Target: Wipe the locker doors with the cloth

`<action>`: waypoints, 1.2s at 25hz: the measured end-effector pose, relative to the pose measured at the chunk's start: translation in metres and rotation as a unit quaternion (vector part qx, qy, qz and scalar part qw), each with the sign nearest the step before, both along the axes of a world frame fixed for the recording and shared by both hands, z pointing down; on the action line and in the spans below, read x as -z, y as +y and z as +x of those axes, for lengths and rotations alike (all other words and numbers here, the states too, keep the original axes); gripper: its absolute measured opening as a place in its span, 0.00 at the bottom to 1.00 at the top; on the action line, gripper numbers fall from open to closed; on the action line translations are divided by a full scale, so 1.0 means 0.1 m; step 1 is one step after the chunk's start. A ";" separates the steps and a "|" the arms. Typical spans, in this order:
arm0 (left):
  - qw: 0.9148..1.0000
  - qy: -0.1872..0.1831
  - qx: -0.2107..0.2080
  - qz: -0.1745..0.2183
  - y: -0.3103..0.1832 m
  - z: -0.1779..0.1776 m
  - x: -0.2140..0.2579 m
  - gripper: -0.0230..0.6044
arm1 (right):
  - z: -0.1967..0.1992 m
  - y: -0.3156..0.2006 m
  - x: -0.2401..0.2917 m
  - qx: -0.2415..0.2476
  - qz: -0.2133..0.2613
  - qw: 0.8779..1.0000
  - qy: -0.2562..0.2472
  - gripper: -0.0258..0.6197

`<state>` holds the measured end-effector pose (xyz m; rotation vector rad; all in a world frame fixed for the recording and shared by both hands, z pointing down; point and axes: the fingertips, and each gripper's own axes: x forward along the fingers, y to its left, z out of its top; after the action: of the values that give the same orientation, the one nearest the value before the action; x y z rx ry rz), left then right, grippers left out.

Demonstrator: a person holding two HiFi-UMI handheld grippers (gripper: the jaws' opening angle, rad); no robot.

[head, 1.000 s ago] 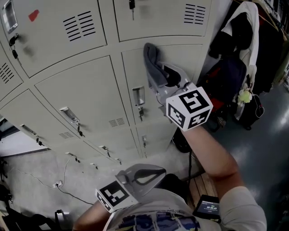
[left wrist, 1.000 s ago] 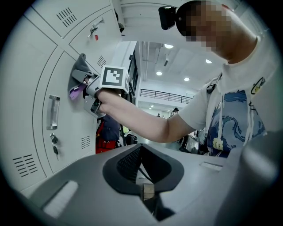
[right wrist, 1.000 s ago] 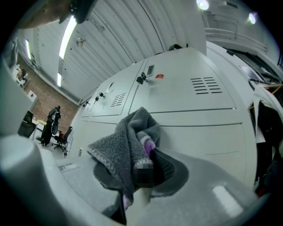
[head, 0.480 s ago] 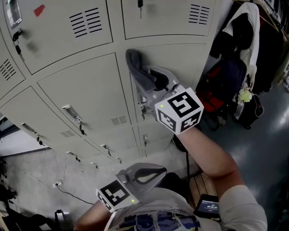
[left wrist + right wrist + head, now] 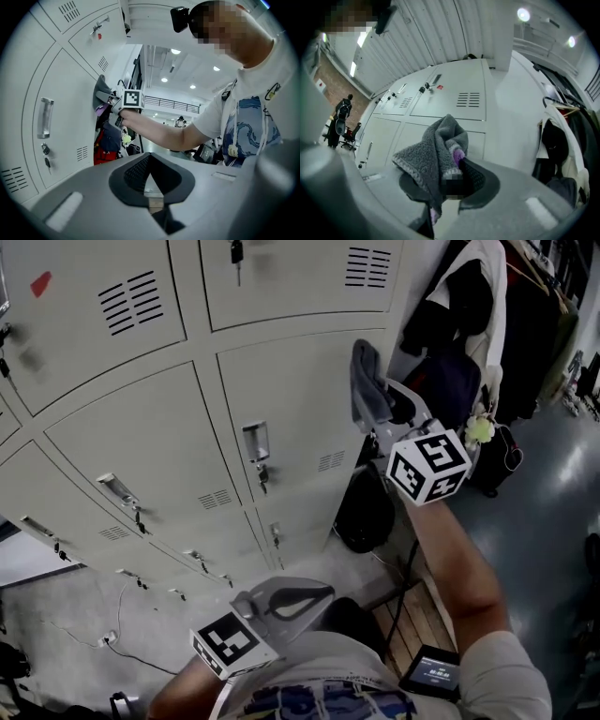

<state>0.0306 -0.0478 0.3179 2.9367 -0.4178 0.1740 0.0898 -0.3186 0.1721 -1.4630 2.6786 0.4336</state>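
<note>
Tongs-wise, clamping the cloth in right tongs by the locker door edge, holding left tongs closed, empty; possibly risking slipping off that near edge.

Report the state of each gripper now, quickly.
Left gripper: closed, holding nothing.
Right gripper: closed on the grey cloth.

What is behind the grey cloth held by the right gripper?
The right edge of a pale metal locker door lies behind the grey fleecy cloth clamped in the right gripper. The door strip under it is covered; contact unclear.
</note>
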 end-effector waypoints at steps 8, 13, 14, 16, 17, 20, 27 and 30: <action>1.000 -0.010 -0.007 -0.002 0.01 0.11 -0.02 0.04 | 0.28 -0.39 -0.27 -0.016 -0.051 0.998 -0.024 0.20; 1.000 -0.007 0.003 -0.003 -0.01 0.08 -0.04 0.04 | 0.08 -0.33 -0.26 0.001 -0.047 0.999 -0.026 0.20; 1.000 -0.008 0.004 -0.003 -0.01 0.06 -0.04 0.04 | 0.02 -0.32 -0.27 0.005 -0.047 0.999 -0.025 0.20; 1.000 -0.008 0.008 -0.003 -0.01 0.03 -0.04 0.04 | -0.11 -0.28 -0.27 0.017 -0.045 0.999 -0.025 0.20; 1.000 -0.006 0.010 -0.003 -0.01 0.02 -0.04 0.04 | -0.19 -0.26 -0.27 0.023 -0.045 0.998 -0.024 0.20; 1.000 -0.008 0.012 -0.003 0.01 -0.01 -0.05 0.04 | -0.46 -0.16 -0.30 0.044 -0.044 0.998 -0.014 0.20; 1.000 -0.013 0.024 -0.006 0.03 -0.14 -0.04 0.04 | -1.11 0.04 -0.35 0.093 -0.037 0.995 0.005 0.20; 0.999 -0.005 0.034 -0.006 0.03 -0.19 -0.09 0.04 | -1.36 0.12 -0.38 0.114 -0.036 0.993 0.015 0.20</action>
<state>0.0118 -0.0446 0.3264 2.9069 -0.5145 0.1811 -0.0457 -0.3064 0.2098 -1.1540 2.8683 0.3488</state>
